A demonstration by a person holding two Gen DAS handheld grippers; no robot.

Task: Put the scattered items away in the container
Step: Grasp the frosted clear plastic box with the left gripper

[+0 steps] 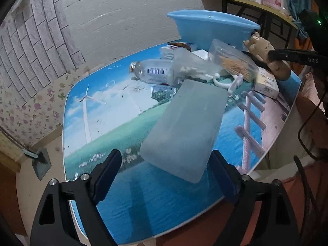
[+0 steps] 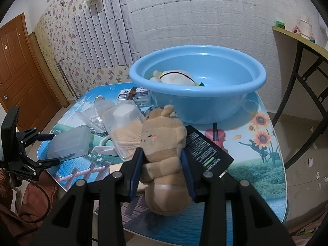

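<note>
basin (image 2: 196, 94): was light blue, plain.
desk (image 1: 106, 123): bore a printed scene in blue sky, green field, white windmill, pink fence.
plush toy (image 2: 164, 143): was tan, with a pink cheek spot.
frosted box (image 1: 184, 129): was translucent, whitish.
booklet (image 2: 205, 151): was black, white print.
fingers (image 2: 135, 176): were black, blue pads.
wall (image 2: 205, 20): was white brick texture.

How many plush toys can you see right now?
2: a brown plush toy clamped in the right hand-held gripper, and a white plush toy inside the blue basin. The basin wall may hide more.
</note>
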